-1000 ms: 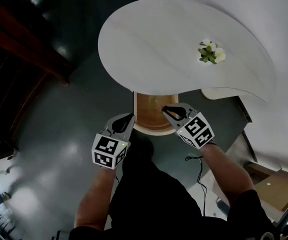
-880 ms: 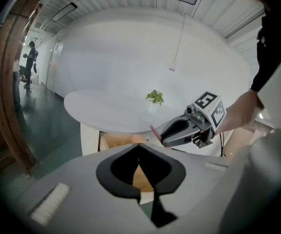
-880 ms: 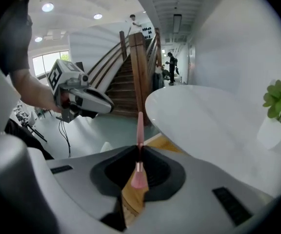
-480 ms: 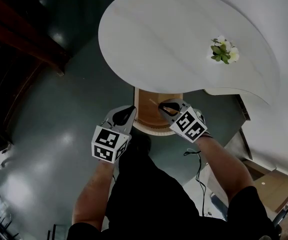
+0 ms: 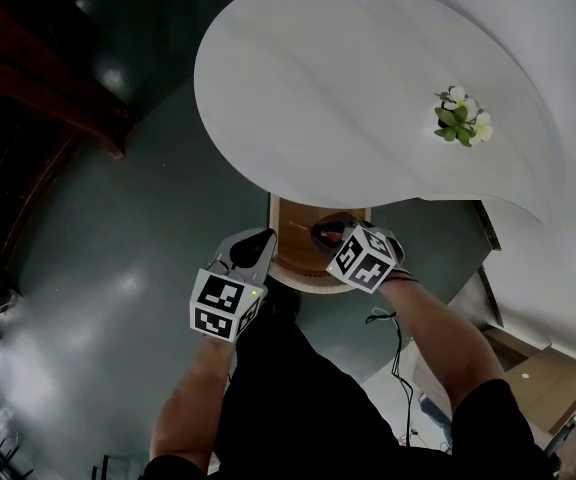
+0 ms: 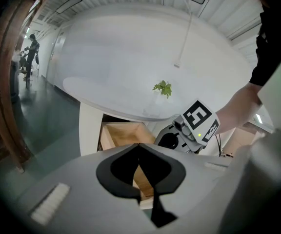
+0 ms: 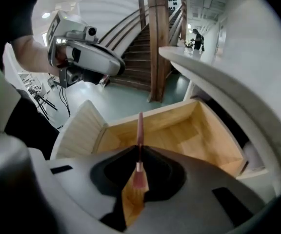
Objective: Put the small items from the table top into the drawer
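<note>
Room: grey-green floor [image 5: 98, 298] with a dull sheen, seen from steeply above.
Person: black clothing low in the head view, both bare forearms reaching forward.
Left hand-held gripper [image 5: 258, 236]: jaws pressed together at the tips with nothing between them; it hangs just beside the drawer's front left corner, outside the box. Its own view [image 6: 139, 145] looks past the closed tips at the drawer's pale wood.
Right hand-held gripper [image 5: 324, 234]: over the drawer's near right part, jaws clamped on 1 thin brush. In its own view [image 7: 139, 147] the tips meet around the shaft.
Brush [image 7: 140, 130]: pink handle pointing forward past the jaw tips over the drawer's inside; metal collar and pinkish bristles sit back between the jaws. Whether it touches the drawer floor cannot be told.
Drawer [image 5: 293, 230]: pulled out from under the bench edge, light wooden walls and floor [image 7: 179, 130], pale ribbed front panel nearest the person.
Bench [image 5: 318, 88]: white, curved, teardrop-like top beyond the drawer.
Plant [image 5: 463, 123]: small green and white sprig on the bench's right part, well apart from both grippers.
Background: wooden stairs [image 7: 143, 38] in the right gripper view.
</note>
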A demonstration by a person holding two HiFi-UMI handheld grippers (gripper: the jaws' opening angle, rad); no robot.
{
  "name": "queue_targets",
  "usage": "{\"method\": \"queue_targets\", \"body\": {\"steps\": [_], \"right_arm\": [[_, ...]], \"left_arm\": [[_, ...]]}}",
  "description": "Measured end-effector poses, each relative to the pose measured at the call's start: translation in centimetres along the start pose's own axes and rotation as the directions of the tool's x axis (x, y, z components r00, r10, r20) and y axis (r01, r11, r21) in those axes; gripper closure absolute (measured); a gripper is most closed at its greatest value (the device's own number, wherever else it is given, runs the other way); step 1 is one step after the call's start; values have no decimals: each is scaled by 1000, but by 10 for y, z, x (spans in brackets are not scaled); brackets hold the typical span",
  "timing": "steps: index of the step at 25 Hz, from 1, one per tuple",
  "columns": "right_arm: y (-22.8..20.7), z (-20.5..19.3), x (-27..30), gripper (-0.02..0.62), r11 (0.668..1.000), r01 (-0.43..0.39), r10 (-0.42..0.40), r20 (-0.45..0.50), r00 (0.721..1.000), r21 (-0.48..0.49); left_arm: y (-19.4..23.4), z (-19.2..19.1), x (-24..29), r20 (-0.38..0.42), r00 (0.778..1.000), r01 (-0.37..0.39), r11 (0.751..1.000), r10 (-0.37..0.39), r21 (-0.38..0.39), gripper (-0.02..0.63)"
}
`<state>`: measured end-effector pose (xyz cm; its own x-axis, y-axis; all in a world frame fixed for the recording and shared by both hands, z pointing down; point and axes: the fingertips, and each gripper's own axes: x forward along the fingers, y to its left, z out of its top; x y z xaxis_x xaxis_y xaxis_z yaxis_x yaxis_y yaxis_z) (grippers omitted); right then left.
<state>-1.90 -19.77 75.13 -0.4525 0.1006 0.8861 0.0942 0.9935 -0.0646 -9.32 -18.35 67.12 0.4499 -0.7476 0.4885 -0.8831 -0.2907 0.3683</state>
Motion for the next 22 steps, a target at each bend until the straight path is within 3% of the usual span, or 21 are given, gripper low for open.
{"method": "queue_targets", "body": {"steps": [8,14,18,22], "right_arm": [[1,-23,40,541,995,-71,61,-125,990,-74],[3,-42,70,541,983,-125,88,-249,964,-135],[-2,-47,81,541,983,-115,68,-292,954,-146],[-10,-50,89,541,993,-78,45,-313,949,-93]], "left_arm": [[0,-9,1,-8,1000,-15,1000,15,-9,594],[-2,-15,2,-2,1000,-31,999,31,-28,594],[-2,-21,-1,-5,999,-47,998,47,-40,595],[-1,-27,-4,-6,998,-56,997,56,-51,594]]}}
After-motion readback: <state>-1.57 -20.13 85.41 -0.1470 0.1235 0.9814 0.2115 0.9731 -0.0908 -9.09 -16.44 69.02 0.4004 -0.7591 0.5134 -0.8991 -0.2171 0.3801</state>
